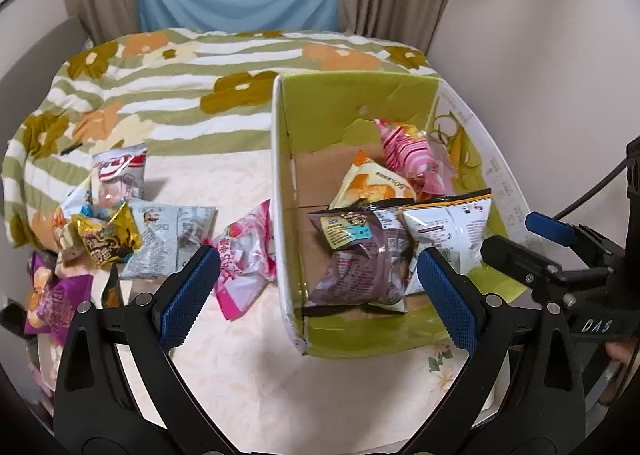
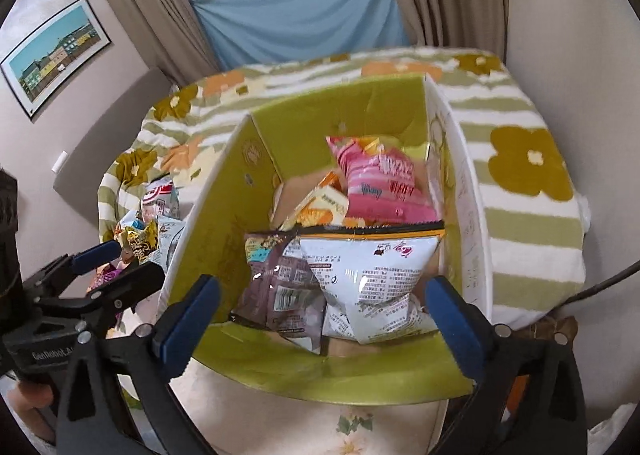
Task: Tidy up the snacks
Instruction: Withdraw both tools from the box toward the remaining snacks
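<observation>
Your right gripper (image 2: 320,295) hangs over the green box (image 2: 248,159), fingers spread wide, nothing between them. Inside lie a white packet (image 2: 372,271), a brown packet (image 2: 280,279) and a pink packet (image 2: 380,183) (overlapping). Your left gripper (image 1: 316,291) likewise stands wide and empty. Loose snacks (image 1: 120,231) lie left of the box.

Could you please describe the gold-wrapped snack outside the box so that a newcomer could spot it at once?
Start at the green cardboard box, then look to the loose pile on the table beside its white outer wall. The gold snack sits mid-pile, against a pale grey packet. It alone is shiny gold foil with brown lettering.
</observation>
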### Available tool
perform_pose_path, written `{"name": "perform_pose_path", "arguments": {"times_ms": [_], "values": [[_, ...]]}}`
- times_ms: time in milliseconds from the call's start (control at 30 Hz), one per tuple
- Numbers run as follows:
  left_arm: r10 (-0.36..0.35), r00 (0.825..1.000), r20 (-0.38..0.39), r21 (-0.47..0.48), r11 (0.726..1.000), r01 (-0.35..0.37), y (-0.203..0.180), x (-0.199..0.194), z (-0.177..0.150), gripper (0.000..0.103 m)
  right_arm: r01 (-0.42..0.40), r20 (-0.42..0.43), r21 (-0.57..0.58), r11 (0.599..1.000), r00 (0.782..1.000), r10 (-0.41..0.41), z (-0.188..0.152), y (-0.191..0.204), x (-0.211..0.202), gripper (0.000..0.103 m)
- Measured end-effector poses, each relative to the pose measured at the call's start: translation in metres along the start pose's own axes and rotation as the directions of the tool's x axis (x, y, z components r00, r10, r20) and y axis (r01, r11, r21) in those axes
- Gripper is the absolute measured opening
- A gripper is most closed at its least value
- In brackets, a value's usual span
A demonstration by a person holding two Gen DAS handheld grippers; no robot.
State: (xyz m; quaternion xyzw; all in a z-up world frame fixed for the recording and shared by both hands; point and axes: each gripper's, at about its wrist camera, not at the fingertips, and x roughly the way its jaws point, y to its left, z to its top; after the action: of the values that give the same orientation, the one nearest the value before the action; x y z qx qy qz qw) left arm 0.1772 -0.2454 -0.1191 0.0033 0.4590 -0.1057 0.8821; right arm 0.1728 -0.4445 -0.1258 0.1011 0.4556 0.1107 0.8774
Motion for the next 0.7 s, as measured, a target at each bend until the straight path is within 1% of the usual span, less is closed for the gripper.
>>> {"name": "perform_pose_path", "arguments": {"times_ms": [33, 100, 233, 333, 467, 600, 700], "values": [[-0.001, 1.0, 0.001, 0.002, 1.0, 0.001, -0.001, -0.001, 0.0, 0.098, 0.009, 0.007, -0.01, 1.0, 1.0, -0.009, -0.001, 0.001, -0.001, 0.102], [-0.005, 1.0, 0.002, 0.007, 1.0, 0.005, -0.003, -0.002, 0.001, 0.098, 0.021, -0.007, -0.029, 0.999, 1.0, -0.022, -0.004, 0.003, -0.003, 0.102], [0.001, 1.0, 0.021, 0.025, 1.0, -0.002, -0.008, -0.009, 0.001, 0.098, 0.021, -0.022, -0.029, 0.999, 1.0, -0.022, -0.005, 0.003, -0.008, 0.102], [0.003, 0.999, 0.035, 0.03, 1.0, -0.004, -0.008, -0.016, 0.0, 0.098, 0.038, -0.014, -0.039, 0.999, 0.999, -0.039, -0.006, 0.005, -0.015, 0.102], [0.02, 0.999, 0.038, 0.031, 0.999, -0.021, -0.005, -0.022, -0.002, 0.098, 0.055, -0.01, -0.086, 0.995, 0.998, -0.056, -0.005, 0.012, -0.022, 0.102], [0.05, 0.999, 0.022, 0.032, 0.998, -0.051, 0.002, -0.028, -0.006, 0.098, 0.042, 0.003, -0.107, 0.993, 0.999, -0.042, -0.005, 0.02, -0.028, 0.102], [0.058, 0.998, 0.021, 0.017, 0.998, -0.058, 0.013, -0.036, -0.013, 0.098, 0.016, 0.02, -0.107, 0.994, 1.0, -0.014, -0.005, 0.027, -0.034, 0.102]]}}
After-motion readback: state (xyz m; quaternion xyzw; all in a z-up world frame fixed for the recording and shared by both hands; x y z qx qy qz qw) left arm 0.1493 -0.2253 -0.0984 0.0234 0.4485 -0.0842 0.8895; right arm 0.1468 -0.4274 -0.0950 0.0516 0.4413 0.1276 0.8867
